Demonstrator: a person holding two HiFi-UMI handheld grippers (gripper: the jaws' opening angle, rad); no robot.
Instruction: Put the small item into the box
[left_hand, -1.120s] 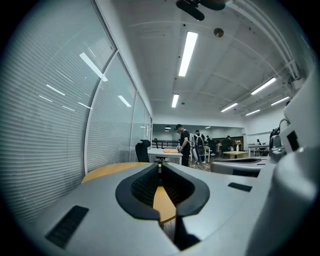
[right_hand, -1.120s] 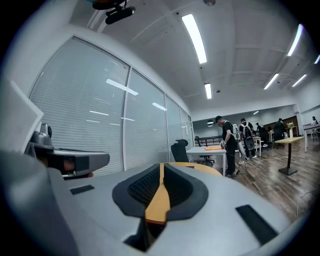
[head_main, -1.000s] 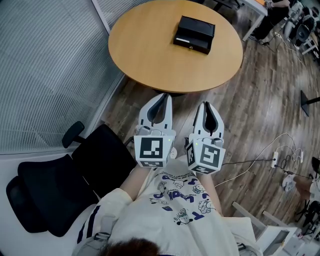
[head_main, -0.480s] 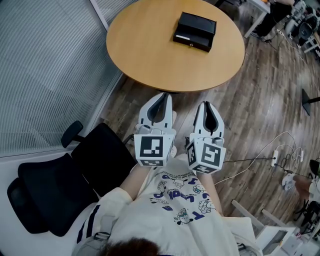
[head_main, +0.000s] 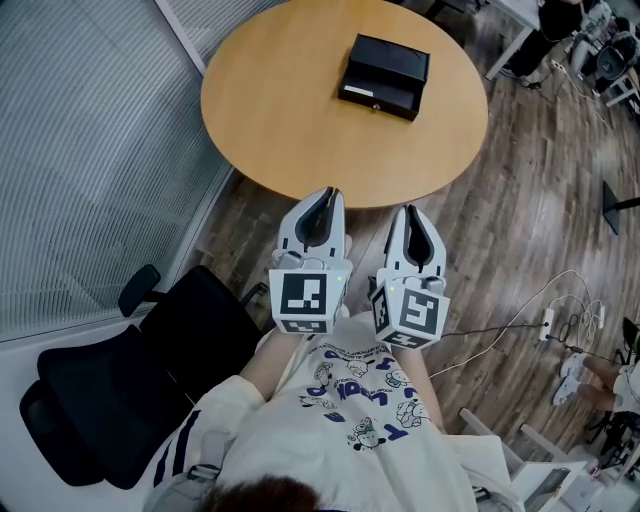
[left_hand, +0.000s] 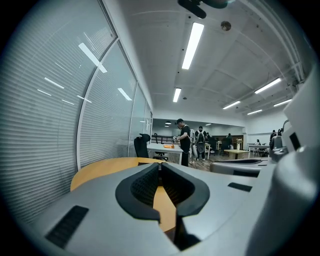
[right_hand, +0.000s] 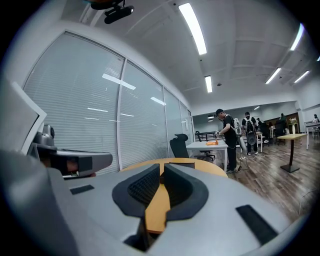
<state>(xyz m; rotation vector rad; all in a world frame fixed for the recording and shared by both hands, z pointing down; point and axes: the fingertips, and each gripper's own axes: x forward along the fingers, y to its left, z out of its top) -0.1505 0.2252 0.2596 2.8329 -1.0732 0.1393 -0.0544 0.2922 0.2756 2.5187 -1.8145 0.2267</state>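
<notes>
Left hand-held gripper (head_main: 326, 196) and right hand-held gripper (head_main: 410, 212), jaws pressed together and empty, hover just short of the round table (head_main: 270, 120). The black box (head_main: 383, 75) lies straight ahead, far side, nearer the right one. No small item shows.

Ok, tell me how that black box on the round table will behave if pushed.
The black box looks rigid and squat, so it probably slides rather than tips. The table looks smooth, so the box may skid or swivel easily. Its weight is unclear.
</notes>
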